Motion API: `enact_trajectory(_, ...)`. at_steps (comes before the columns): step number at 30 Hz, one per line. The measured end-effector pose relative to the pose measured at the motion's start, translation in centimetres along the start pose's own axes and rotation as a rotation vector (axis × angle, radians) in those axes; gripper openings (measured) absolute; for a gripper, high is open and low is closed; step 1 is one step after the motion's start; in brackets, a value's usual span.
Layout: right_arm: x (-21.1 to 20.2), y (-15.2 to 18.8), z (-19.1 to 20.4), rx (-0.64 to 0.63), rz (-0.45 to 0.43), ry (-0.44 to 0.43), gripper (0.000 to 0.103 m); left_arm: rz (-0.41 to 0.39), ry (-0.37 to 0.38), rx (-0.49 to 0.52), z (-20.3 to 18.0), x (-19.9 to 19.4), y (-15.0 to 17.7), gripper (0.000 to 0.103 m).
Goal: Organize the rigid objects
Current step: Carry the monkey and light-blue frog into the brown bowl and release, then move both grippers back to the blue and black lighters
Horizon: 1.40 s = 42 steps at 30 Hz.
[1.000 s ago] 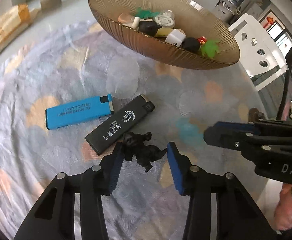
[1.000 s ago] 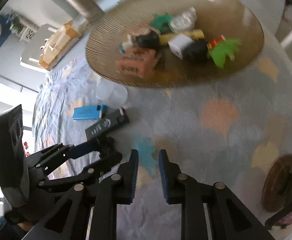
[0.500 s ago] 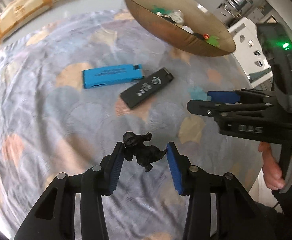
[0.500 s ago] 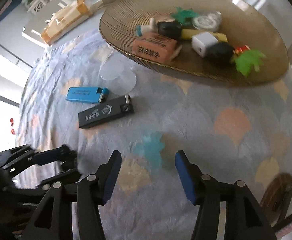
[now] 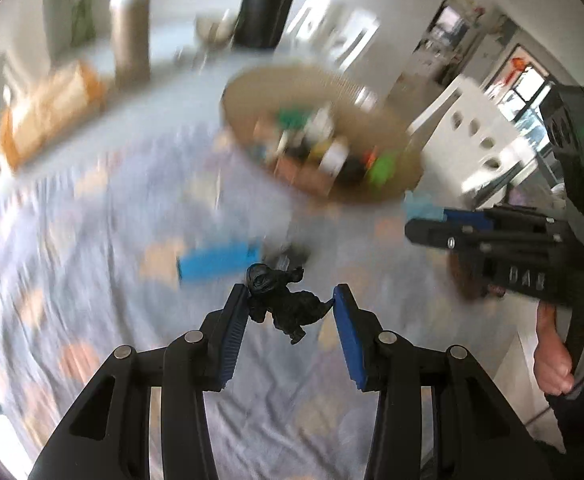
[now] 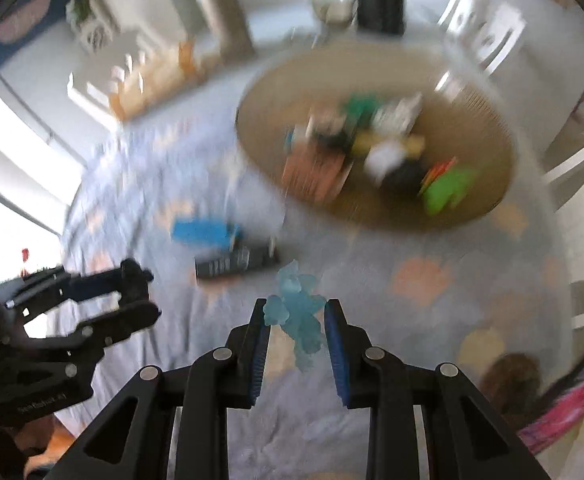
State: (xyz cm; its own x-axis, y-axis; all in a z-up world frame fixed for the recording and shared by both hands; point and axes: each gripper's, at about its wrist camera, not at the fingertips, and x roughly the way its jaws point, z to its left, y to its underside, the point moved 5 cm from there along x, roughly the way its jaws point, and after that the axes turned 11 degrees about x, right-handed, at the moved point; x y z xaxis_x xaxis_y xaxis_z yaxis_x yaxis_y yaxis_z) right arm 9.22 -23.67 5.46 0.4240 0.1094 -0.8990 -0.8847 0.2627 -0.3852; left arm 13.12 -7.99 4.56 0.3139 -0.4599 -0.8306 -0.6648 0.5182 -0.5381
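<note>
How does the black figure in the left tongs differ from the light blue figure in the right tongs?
Colour: the black figure is dark and opaque; the blue figure is pale and looks translucent.
Grip: the black figure spans a wider gap in the left tongs; the right tongs stand narrower on the blue figure.
Shared: both are small toys held above the cloth.

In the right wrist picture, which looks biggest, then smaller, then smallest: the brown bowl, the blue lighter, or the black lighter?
1. Brown bowl, by far the biggest.
2. Black lighter and blue lighter look about alike; blur makes ranking them unsure.
</note>
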Motion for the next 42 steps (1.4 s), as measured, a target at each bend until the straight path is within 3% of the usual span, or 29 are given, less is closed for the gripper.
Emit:
enact_trajectory(6,-7.3,-7.9,-2.2,0.11,-0.233,0.027,0.027,-0.19,-0.006,0.09,-1.4,-4.0,-9.5,0.04)
enact_trajectory(9,-10.0,-11.0,-3.4,0.175,-0.323,0.04,0.027,-0.246,0.012,0.107,-1.5,-4.3,-13.6,0.04)
enact_trajectory(12,-10.5,-13.2,-5.0,0.225,-0.36,0.075,0.027,-0.247,0.024,0.12,-1.5,-2.6,-16.2,0.04)
enact_trajectory(14,-8.9,-14.1,-6.1,0.243,-0.334,0.102,0.027,-0.215,0.044,0.118,-1.6,-0.3,-16.9,0.04)
enact_trajectory(20,-0.8,-14.3,-9.1,0.321,-0.168,0.117,0.027,-0.042,0.088,0.093,-1.8,7.5,-15.4,0.04)
enact_trajectory(26,2.6,-14.9,-10.3,0.339,-0.099,0.113,0.027,0.012,0.123,0.083,-1.9,10.2,-15.1,0.042)
enact_trajectory(27,2.6,-14.9,-10.5,0.343,-0.092,0.104,0.028,0.024,0.129,0.073,-1.9,10.4,-15.1,0.045)
enact_trajectory(28,2.9,-15.1,-10.6,0.352,-0.084,0.097,0.031,0.039,0.135,0.058,-1.5,10.5,-15.2,0.056)
enact_trajectory(31,2.4,-14.8,-10.9,0.376,-0.087,0.103,0.038,0.004,0.109,0.014,0.1,9.0,-15.0,0.069)
enact_trajectory(34,0.8,-13.9,-10.9,0.388,-0.112,0.096,0.044,-0.011,0.1,-0.034,2.2,7.0,-13.8,0.069)
enact_trajectory(42,-1.4,-10.1,-8.3,0.36,-0.099,0.053,0.049,-0.056,-0.018,-0.169,8.1,0.3,-8.2,0.069)
